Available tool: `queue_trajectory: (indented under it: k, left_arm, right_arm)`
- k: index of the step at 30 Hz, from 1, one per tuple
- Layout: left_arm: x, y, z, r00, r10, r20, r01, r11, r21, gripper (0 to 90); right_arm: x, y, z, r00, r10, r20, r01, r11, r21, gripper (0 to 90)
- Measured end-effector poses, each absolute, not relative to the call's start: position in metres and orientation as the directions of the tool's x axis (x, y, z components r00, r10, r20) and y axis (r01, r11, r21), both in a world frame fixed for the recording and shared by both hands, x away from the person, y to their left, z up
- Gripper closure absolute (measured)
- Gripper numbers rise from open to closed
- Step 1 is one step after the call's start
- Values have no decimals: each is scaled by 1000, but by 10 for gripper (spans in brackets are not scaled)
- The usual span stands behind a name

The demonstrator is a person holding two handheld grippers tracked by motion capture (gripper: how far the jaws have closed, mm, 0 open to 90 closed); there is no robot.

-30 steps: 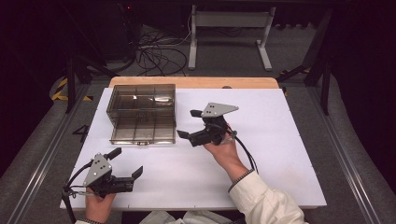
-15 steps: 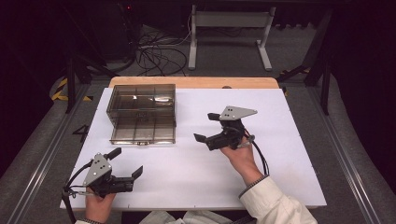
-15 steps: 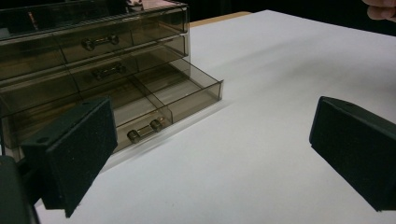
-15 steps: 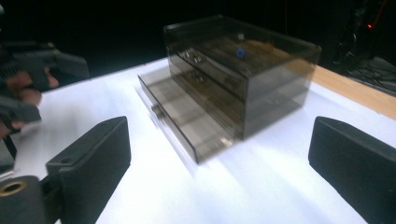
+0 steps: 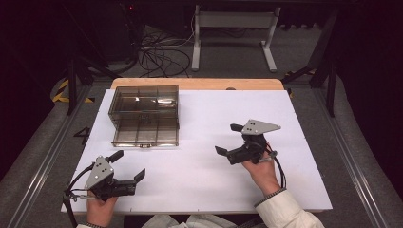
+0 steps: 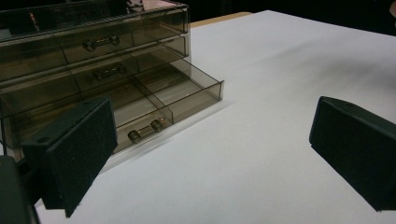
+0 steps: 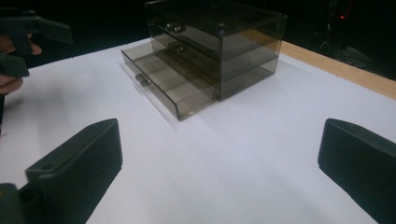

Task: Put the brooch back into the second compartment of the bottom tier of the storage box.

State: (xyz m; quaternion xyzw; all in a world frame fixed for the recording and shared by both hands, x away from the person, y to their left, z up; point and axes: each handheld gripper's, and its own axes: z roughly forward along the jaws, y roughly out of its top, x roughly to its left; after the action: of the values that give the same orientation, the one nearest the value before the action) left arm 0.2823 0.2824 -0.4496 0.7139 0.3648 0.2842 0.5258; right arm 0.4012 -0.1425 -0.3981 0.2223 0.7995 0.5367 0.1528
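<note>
Even light falls from above on the white worktop (image 5: pixel 209 190), which is bright and evenly lit, while the floor and room around it sink into near black. Shadows are soft and faint. The smoky clear drawer box (image 5: pixel 144 115) carries small pale glints. In both gripper views the near black pads (image 6: pixel 74 154) are soft-edged, and the pictures are slightly grainy.

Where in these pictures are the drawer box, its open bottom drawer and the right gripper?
Drawer box (image 5: pixel 144 101): high view, on its clear top panel.
Bottom drawer (image 7: pixel 164 87): right gripper view, on the floor of the pulled-out drawer.
Right gripper (image 5: pixel 229 138): high view, midway between its open jaws.
</note>
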Motion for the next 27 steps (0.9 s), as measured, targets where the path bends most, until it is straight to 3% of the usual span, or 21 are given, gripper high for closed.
queue_trajectory:
  k: [27]
  left_arm:
    - [283, 280, -450, 588, 808, 27, 223, -194, 955, 21]
  right_arm:
    - [369, -224, -458, -771, 635, 48, 273, 261, 926, 4]
